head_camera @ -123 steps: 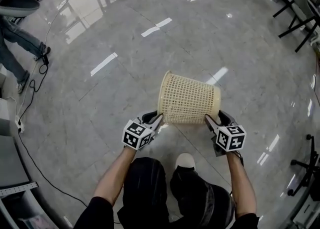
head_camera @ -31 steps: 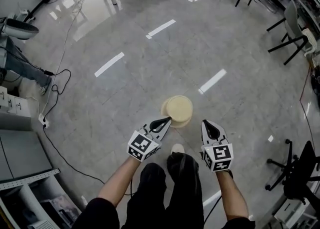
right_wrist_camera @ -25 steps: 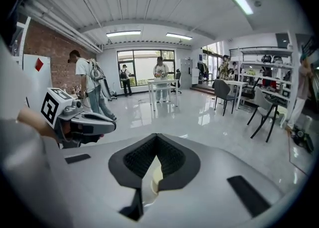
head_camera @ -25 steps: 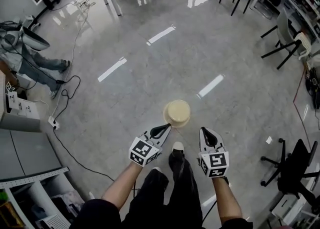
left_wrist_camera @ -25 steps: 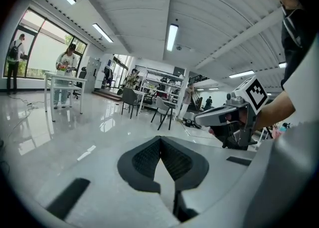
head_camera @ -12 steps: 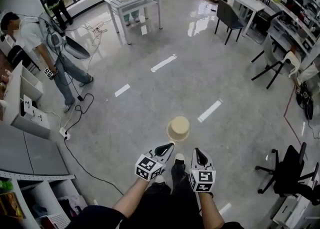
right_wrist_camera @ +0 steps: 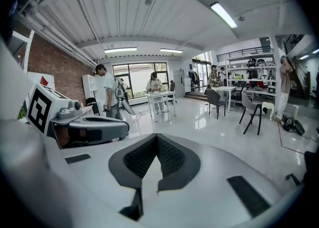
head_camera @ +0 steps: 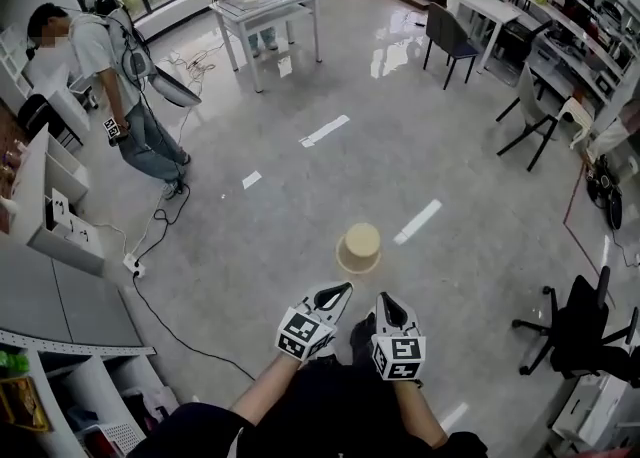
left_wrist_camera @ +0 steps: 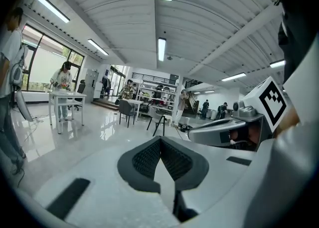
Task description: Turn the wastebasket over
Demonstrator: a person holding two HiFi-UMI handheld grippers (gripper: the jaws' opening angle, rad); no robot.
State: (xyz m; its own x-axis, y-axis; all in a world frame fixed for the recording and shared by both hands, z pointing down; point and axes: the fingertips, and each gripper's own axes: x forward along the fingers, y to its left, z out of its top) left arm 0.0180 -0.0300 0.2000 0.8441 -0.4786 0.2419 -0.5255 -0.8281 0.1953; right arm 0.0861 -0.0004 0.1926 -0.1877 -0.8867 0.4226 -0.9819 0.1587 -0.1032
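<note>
The cream lattice wastebasket [head_camera: 360, 248] stands bottom-up on the grey floor, a little ahead of my feet. Both grippers hang well above it and nearer to me, touching nothing. My left gripper [head_camera: 341, 290] is shut and empty; in the left gripper view its dark pads [left_wrist_camera: 149, 160] meet in a point with only the room beyond. My right gripper [head_camera: 384, 302] is likewise shut and empty, its pads [right_wrist_camera: 169, 160] closed together. Neither gripper view shows the basket. Each gripper appears at the edge of the other's view.
A person [head_camera: 110, 76] stands at the far left with cables [head_camera: 150, 276] trailing across the floor. A white table [head_camera: 265, 1] stands at the back, dark chairs [head_camera: 450, 36] at the back right, and an office chair [head_camera: 585, 326] at the right. Shelving [head_camera: 50, 236] lines the left side.
The basket, earlier gripped on its side between both grippers, now stands bottom-up on the floor. Both grippers have risen and drawn back from it; the view has lifted and the basket looks smaller.
</note>
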